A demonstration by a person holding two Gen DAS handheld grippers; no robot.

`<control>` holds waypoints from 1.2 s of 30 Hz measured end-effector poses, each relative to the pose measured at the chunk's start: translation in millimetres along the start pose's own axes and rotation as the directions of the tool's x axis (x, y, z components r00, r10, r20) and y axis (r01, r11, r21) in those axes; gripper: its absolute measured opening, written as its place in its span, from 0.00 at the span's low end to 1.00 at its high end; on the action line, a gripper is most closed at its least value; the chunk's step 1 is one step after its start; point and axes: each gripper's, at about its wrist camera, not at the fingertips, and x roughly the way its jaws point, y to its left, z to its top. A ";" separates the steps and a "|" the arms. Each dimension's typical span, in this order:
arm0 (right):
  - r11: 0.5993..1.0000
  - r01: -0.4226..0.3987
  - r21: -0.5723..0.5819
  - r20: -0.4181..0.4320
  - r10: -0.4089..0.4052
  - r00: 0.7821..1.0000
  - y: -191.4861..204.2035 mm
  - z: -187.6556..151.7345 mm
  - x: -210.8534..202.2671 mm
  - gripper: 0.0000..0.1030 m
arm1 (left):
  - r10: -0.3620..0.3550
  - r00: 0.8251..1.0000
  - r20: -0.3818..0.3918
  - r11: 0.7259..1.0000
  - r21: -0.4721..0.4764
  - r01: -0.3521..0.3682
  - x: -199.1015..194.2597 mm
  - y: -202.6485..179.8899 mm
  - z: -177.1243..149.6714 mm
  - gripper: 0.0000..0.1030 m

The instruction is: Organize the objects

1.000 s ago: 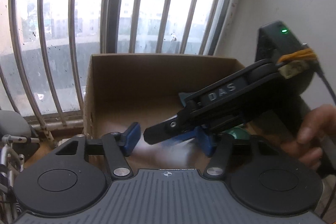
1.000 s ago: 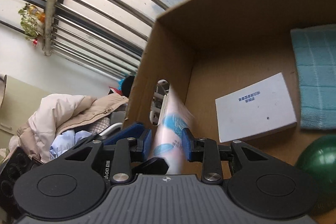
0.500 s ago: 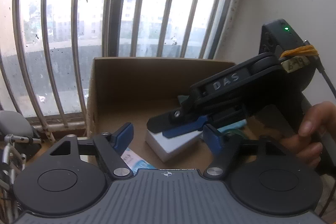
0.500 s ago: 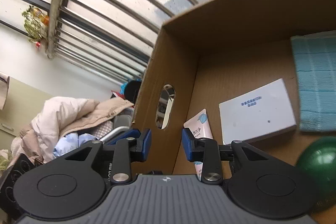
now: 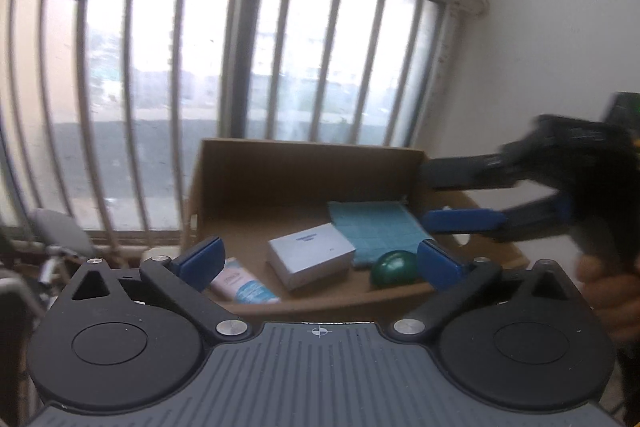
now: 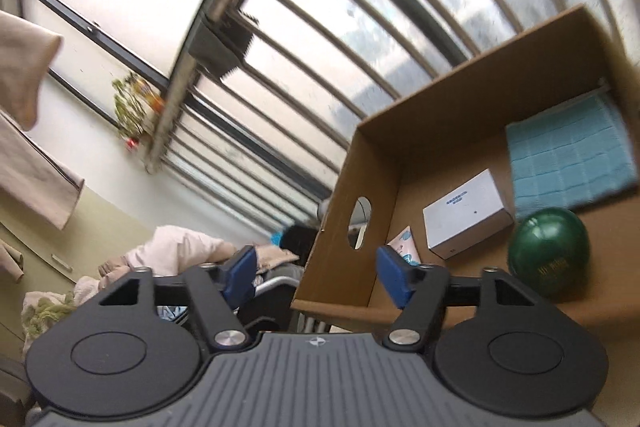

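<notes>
The tube (image 5: pixel 243 285) is pink and white with blue print. It lies flat in the cardboard box (image 5: pixel 304 167), by the left wall, just left of the white carton (image 5: pixel 310 259). A second ago the right gripper (image 6: pixel 316 273) pinched it upright; now it rests on the floor, long axis slanting toward the near wall. Both the right and left gripper (image 5: pixel 318 261) are opening, nothing between their jaws.
</notes>
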 end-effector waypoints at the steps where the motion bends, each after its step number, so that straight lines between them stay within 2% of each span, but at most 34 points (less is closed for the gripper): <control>1: 1.000 0.005 -0.006 0.029 -0.005 1.000 1.6 -7.9 -9.4 0.77 | 0.031 1.000 0.006 0.999 0.008 -0.031 -4.2 -5.7 -3.2 1.00; 6: 0.999 0.033 -0.014 0.122 -0.031 0.992 2.9 -40.5 -41.8 0.94 | 0.135 0.991 0.003 0.990 0.044 -0.135 -18.0 -33.8 -22.4 1.00; 8: 0.999 0.039 -0.020 0.154 -0.035 0.987 2.0 -51.2 -53.8 0.96 | 0.166 0.986 0.014 0.985 0.052 -0.167 -22.4 -43.1 -32.5 1.00; 10: 0.997 0.076 -0.009 0.194 -0.073 0.978 0.3 -60.2 -64.8 0.99 | 0.196 0.980 0.035 0.979 0.050 -0.198 -27.2 -50.9 -41.7 1.00; 12: 0.992 0.130 -0.003 0.231 -0.126 0.965 -1.1 -68.1 -75.7 1.00 | 0.185 0.981 0.052 0.981 0.043 -0.187 -32.0 -54.2 -47.9 1.00; 16: 0.962 0.271 -0.014 0.288 -0.256 0.923 2.6 -84.3 -93.7 1.00 | 0.118 0.992 0.051 0.993 0.011 -0.119 -35.2 -53.6 -56.3 1.00; 21: 0.875 0.474 -0.097 0.341 -0.419 0.842 19.3 -102.0 -102.4 1.00 | 0.095 0.994 0.054 0.995 0.034 -0.097 -32.0 -51.2 -60.5 1.00; 27: 0.794 0.585 -0.162 0.367 -0.502 0.783 34.1 -111.4 -102.0 1.00 | 0.115 0.988 0.098 0.992 0.044 -0.120 -36.6 -47.1 -61.8 1.00; 32: 0.663 0.713 -0.229 0.423 -0.592 0.686 49.6 -120.1 -91.5 1.00 | 0.104 0.992 0.077 0.995 0.004 -0.105 -36.0 -39.2 -60.0 1.00; 34: 0.610 0.744 -0.274 0.443 -0.607 0.660 54.3 -123.6 -83.8 1.00 | 0.109 0.992 0.070 0.994 -0.007 -0.109 -34.3 -36.1 -58.4 1.00; 36: 0.571 0.758 -0.317 0.456 -0.608 0.649 59.2 -127.3 -78.5 1.00 | 0.116 0.991 0.066 0.993 -0.014 -0.115 -32.0 -32.9 -56.6 1.00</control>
